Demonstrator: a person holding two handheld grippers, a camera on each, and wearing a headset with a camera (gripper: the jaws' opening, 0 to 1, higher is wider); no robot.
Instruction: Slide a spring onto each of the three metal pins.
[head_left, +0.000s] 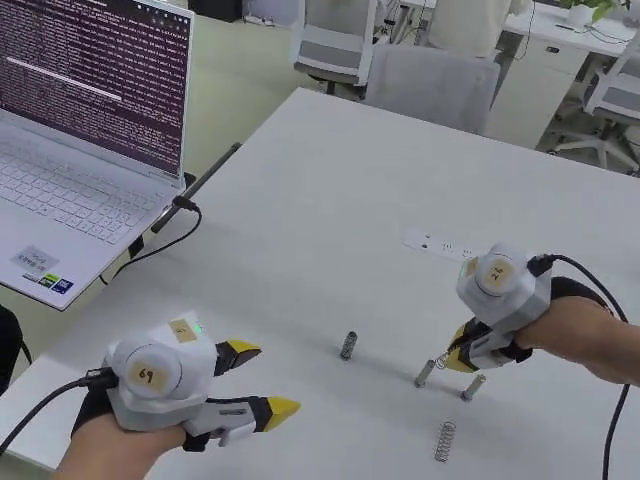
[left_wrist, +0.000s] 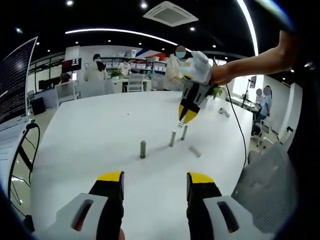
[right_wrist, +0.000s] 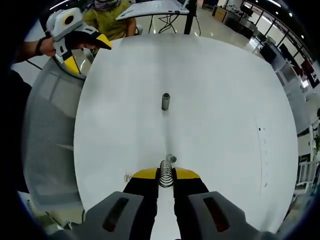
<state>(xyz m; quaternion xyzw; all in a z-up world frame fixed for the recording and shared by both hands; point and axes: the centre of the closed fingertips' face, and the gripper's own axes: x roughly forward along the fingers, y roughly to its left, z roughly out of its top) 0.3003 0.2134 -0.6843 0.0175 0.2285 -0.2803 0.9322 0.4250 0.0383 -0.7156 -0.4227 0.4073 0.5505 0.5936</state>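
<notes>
Three metal pins stand on the white table (head_left: 300, 200). The left pin (head_left: 348, 345) wears a spring and shows as a pin (right_wrist: 165, 101) further off in the right gripper view. The middle pin (head_left: 424, 374) and the right pin (head_left: 472, 387) are bare. My right gripper (head_left: 458, 360) is shut on a spring (right_wrist: 166, 173), held just above and beside the middle pin's top (right_wrist: 171, 159). A loose spring (head_left: 446, 441) lies flat near the front edge. My left gripper (head_left: 262, 378) hovers open at the front left, nothing between its fingers, facing the pins (left_wrist: 172, 138).
An open laptop (head_left: 80, 130) sits at the far left, with a black cable (head_left: 150, 250) and a dark pen (head_left: 200, 185) beside it. A white power strip (head_left: 440, 245) lies behind the pins. Office chairs (head_left: 430, 85) stand past the table's far edge.
</notes>
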